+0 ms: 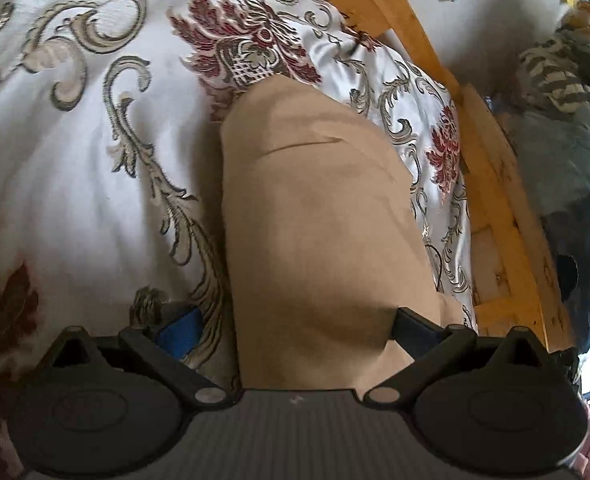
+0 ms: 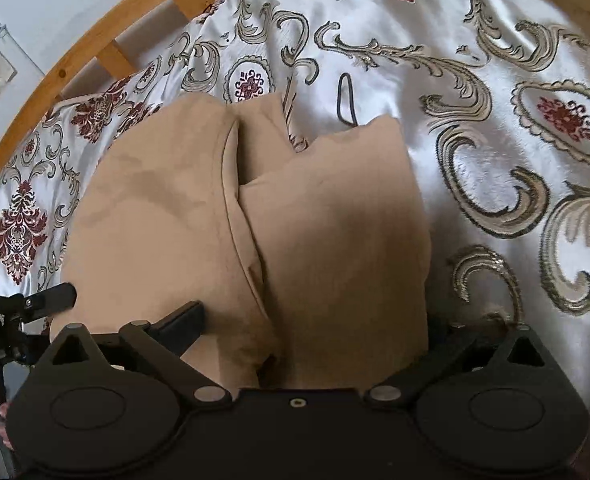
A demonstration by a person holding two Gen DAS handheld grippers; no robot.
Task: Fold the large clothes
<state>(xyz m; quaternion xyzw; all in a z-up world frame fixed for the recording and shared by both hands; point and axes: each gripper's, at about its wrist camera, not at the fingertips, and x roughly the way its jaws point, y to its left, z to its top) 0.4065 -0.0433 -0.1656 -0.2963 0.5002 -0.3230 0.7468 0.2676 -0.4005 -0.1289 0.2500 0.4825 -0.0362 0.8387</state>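
Grippers, two, both spread wide over one tan garment [image 2: 315, 216] on one bedspread [image 2: 495, 100].

The tan garment [image 2: 231, 216] lay on the bed — soft, plain cloth, folded into two long panels side by side, a seam-edged fold running between them. From the left wrist view it [image 1: 315, 220] showed as one narrow, smooth strip — one faint crease across.

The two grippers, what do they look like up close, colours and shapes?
Both are matte black, with two round disc housings and angled link arms joined by silver pins. The left gripper has a ribbed grey centre plate and a blue finger pad. The right gripper has a plain black plate with one small screw hole.
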